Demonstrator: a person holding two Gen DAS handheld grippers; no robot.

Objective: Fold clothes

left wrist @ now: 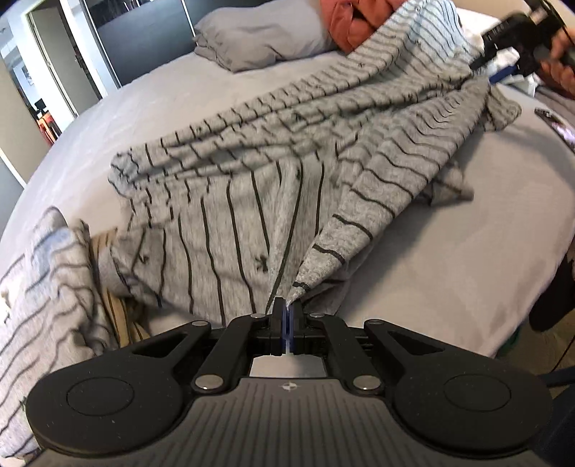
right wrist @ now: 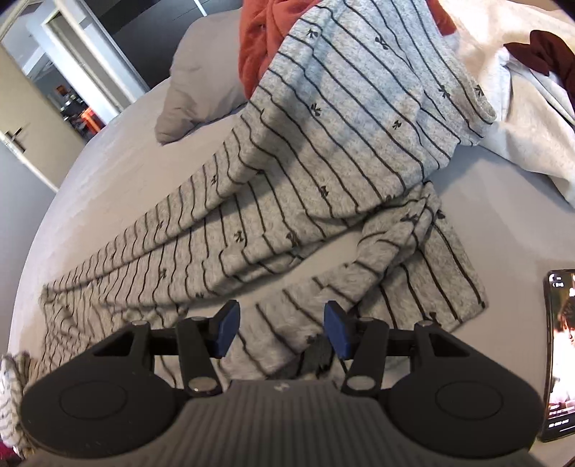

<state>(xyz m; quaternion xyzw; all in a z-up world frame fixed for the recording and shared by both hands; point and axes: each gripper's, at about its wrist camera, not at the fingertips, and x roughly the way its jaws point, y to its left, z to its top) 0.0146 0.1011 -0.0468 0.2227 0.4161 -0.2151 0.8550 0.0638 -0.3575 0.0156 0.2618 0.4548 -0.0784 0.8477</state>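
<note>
Grey knit, thin black stripes, small bow marks: the garment (right wrist: 323,151) lies stretched across the bed (right wrist: 118,186), long axis running diagonally from the near left corner up toward the pillow (right wrist: 194,82) end, upper part draped over an orange cloth (right wrist: 258,39). Left gripper (left wrist: 287,309): fingers together, clamped on a pinched corner of the garment (left wrist: 251,201), fabric fanning away from them. Right gripper (right wrist: 281,328): fingers apart, low over a sleeve, nothing between them. Only the right view shows a lit phone (right wrist: 560,352) on the bed and white bedding at right. Only the left view shows a second striped piece (left wrist: 46,287) at the near left, and the right gripper (left wrist: 517,32) blurred, a hand gripping it.
</note>
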